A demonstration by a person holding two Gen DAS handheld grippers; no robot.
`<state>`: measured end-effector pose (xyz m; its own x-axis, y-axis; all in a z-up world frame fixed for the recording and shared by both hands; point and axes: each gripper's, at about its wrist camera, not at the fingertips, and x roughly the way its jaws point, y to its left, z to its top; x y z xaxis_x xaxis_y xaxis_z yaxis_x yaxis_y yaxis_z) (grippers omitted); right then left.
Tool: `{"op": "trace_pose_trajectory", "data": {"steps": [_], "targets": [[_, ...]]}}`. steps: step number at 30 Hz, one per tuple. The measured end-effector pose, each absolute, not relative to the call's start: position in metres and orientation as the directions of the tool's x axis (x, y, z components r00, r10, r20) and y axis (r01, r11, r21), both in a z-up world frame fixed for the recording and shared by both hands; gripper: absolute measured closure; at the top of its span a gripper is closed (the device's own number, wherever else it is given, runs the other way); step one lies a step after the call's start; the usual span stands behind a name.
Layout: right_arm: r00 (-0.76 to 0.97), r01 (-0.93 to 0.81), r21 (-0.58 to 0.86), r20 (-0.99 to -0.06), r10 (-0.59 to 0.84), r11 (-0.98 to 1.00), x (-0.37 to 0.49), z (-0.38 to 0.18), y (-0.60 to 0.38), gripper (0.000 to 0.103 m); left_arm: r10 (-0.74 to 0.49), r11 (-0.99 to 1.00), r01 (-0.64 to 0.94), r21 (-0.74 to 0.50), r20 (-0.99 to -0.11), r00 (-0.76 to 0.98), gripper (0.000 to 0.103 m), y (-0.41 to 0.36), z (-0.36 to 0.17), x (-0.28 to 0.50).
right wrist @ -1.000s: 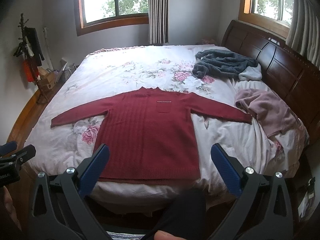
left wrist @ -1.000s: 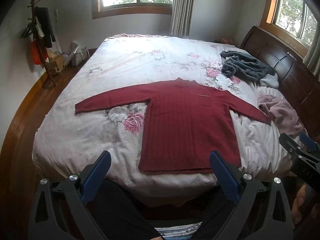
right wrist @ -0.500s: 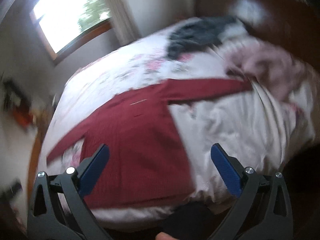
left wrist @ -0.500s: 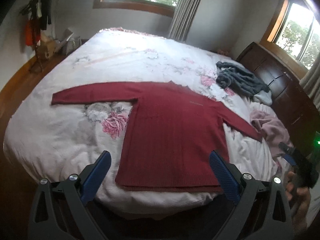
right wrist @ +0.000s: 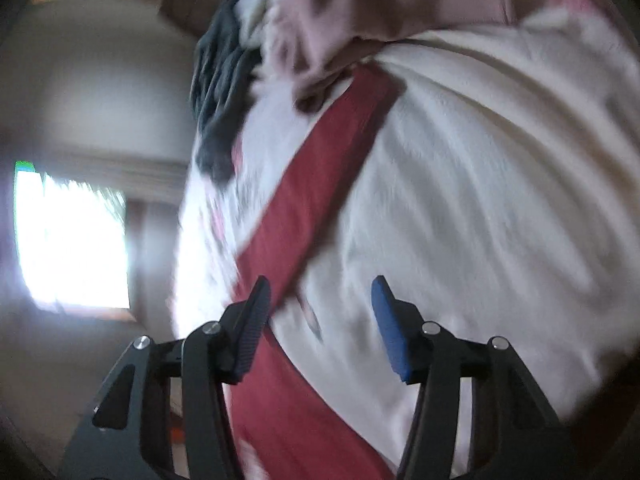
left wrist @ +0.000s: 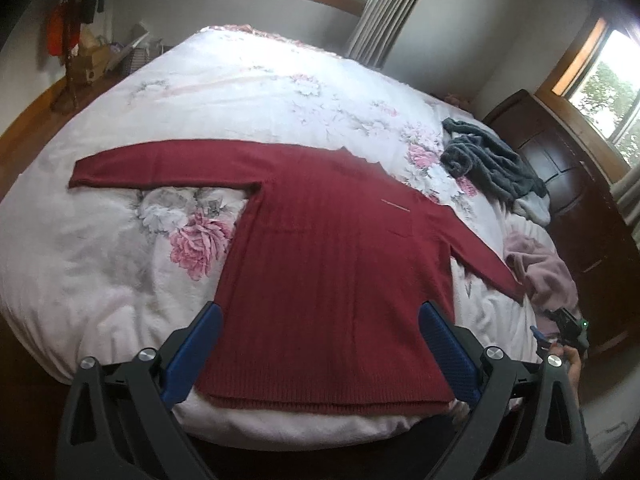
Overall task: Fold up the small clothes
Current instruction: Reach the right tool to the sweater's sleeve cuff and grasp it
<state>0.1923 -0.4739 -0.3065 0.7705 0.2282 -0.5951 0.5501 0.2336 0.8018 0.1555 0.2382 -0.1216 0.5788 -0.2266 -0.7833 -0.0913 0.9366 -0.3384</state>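
Observation:
A dark red knit sweater [left wrist: 332, 260] lies flat on the bed with both sleeves spread out and its hem toward me. My left gripper [left wrist: 320, 320] hovers open just above the hem, its blue pads wide apart and empty. In the left wrist view the right gripper [left wrist: 560, 328] shows small, in a hand, off the tip of the right sleeve. The right wrist view is blurred and tilted. There the right sleeve [right wrist: 316, 184] runs diagonally under my right gripper [right wrist: 320, 286], which is open with a narrower gap. The sleeve passes beneath the left finger, not between the pads.
A white floral bedcover [left wrist: 100, 260] lies under the sweater. A grey garment [left wrist: 488, 160] and a pink garment [left wrist: 540, 268] are bunched near the dark wooden headboard [left wrist: 580, 200]. Both also lie beyond the sleeve tip: pink garment [right wrist: 360, 8], grey garment [right wrist: 220, 80].
The right gripper swung right and down to the right sleeve, rolled over, and its jaws narrowed. The left gripper moved in closer over the hem, still wide open.

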Motion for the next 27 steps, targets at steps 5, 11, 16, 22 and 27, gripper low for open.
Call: {"op": "trace_pose_trajectory", "data": {"steps": [5,11,16,22,27], "targets": [[0.819,0.546,0.834,-0.551,0.163,0.078,0.224,-0.342,-0.536,0.057,-0.223,0.942,-0.101,-0.321,-0.819,0.529,0.004,0.227,-0.143,0.176],[0.813,0.573,0.819,-0.57,0.121,0.008,0.266,-0.378,-0.581,0.057,-0.255,0.939,-0.083,-0.333,-0.841,0.478,0.004,0.206,-0.162,0.193],[0.781,0.617,0.787,-0.615,0.111,0.017,0.291,-0.393,-0.594,0.057,-0.274,0.936,-0.076,-0.345,-0.845,0.459,0.004,0.195,-0.172,0.201],[0.771,0.631,0.775,-0.631,0.085,0.034,0.304,-0.401,-0.6,0.058,-0.279,0.934,-0.09,-0.345,-0.865,0.418,0.004,0.192,-0.185,0.205],[0.772,0.63,0.775,-0.631,0.077,0.042,0.312,-0.401,-0.596,0.084,-0.279,0.935,-0.089,-0.344,-0.867,0.413,0.004,0.191,-0.187,0.206]]}}
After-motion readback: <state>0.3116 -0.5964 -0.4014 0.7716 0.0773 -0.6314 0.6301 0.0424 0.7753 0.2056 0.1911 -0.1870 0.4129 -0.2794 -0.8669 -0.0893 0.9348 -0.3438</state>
